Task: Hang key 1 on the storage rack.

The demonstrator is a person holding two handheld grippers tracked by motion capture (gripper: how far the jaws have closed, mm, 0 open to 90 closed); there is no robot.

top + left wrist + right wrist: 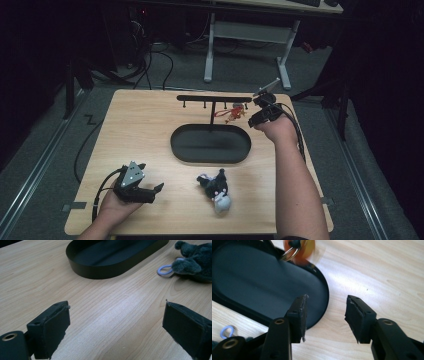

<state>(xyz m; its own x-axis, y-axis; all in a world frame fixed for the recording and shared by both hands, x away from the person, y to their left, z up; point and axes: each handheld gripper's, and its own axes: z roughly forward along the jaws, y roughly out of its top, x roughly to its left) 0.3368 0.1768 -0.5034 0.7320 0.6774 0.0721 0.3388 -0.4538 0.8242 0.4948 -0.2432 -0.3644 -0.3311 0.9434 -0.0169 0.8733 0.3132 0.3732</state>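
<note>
Right gripper (pixel 256 121) just under the rack's right end, jaws part open and empty, beside the hung orange keychain (pixel 236 114).

The keychain hangs from a peg of the rack (pixel 214 98), upper centre of the high view, above the tray (pixel 210 144). To do it well: draw the jaws straight back, clear of the ring, without nudging the charm. Left gripper (pixel 146 192), lower left, is wide and empty; the plush keychain (pixel 216 189) lies at lower centre, likely next.
</note>
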